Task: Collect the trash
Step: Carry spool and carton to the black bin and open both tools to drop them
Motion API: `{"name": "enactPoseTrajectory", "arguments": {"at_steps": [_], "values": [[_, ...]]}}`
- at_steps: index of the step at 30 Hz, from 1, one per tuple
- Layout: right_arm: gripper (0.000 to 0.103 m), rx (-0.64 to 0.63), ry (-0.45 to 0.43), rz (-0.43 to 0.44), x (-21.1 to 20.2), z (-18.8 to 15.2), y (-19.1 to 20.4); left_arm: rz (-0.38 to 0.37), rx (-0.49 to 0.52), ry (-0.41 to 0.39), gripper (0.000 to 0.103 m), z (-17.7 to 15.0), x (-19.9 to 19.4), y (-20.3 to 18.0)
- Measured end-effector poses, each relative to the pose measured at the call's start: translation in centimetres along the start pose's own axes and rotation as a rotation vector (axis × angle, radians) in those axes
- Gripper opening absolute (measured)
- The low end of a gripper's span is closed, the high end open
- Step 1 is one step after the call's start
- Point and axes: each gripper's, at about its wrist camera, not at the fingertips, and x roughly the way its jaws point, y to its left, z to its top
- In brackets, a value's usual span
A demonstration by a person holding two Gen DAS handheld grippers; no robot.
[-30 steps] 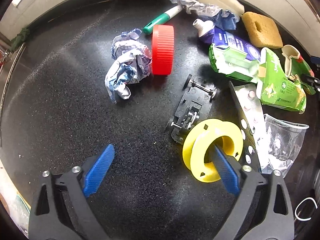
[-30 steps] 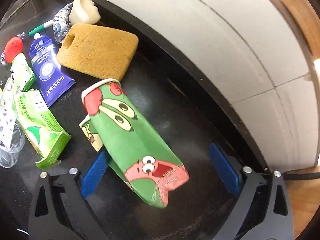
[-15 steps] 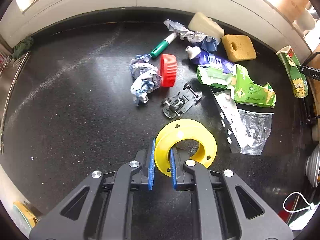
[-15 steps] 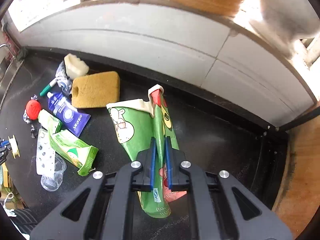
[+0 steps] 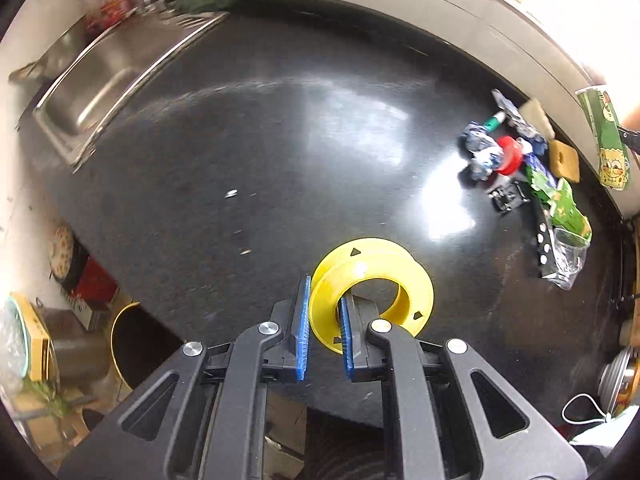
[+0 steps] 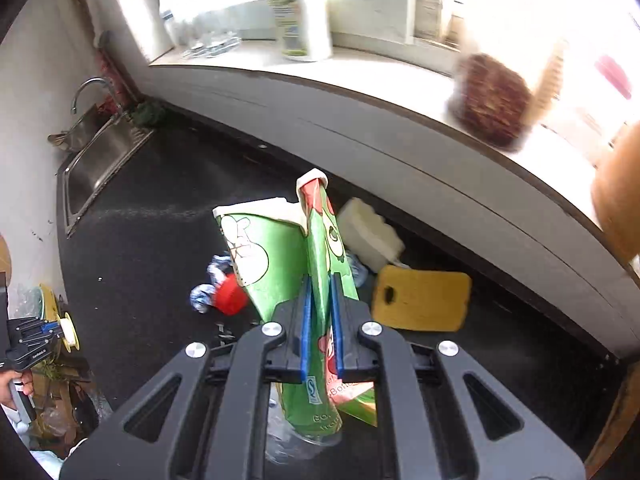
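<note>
Yellow spool (image 5: 372,292) pinched in the steeply down-tilted left gripper (image 5: 324,328), flattened green cups (image 6: 296,264) in the right gripper (image 6: 320,320).

The left wrist view looks steeply down from well above the black tabletop (image 5: 280,152), toward the steel sink (image 5: 92,92) at its far left. The right wrist view looks down and across toward the window ledge (image 6: 360,76), close above the litter. Both share the sink, the tabletop and the red cap (image 5: 510,156).
</note>
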Motion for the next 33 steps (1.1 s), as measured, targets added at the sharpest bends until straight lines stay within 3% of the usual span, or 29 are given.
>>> {"name": "enactPoseTrajectory", "arguments": {"at_steps": [5,9,15,18,25,29,33], "values": [[0.009,-0.174,0.039,0.181,4.2,3.4,14.2,0.062,-0.217,-0.018,0.012,-4.4,-1.8,9.4],[0.009,-0.322,0.109,0.322,7.4,3.4,27.0,0.109,-0.371,-0.007,0.012,-9.3,-2.3,15.5],[0.009,-0.549,0.261,0.504,13.0,-0.6,44.8,0.138,-0.567,0.063,0.012,-16.0,0.8,22.5],[0.009,-0.676,0.347,0.557,16.3,-4.6,53.1,0.132,-0.675,0.075,0.012,-19.3,2.9,25.8],[0.009,-0.846,0.473,0.522,24.4,-14.5,64.8,0.099,-0.863,0.108,0.012,-24.4,10.6,32.0],[0.009,-0.868,0.522,0.473,29.8,-19.1,68.1,0.075,-0.956,0.142,0.012,-26.4,15.7,35.1],[0.009,-0.859,0.554,0.447,33.2,-21.5,68.6,0.059,-0.987,0.153,0.012,-27.6,18.7,36.6]]}}
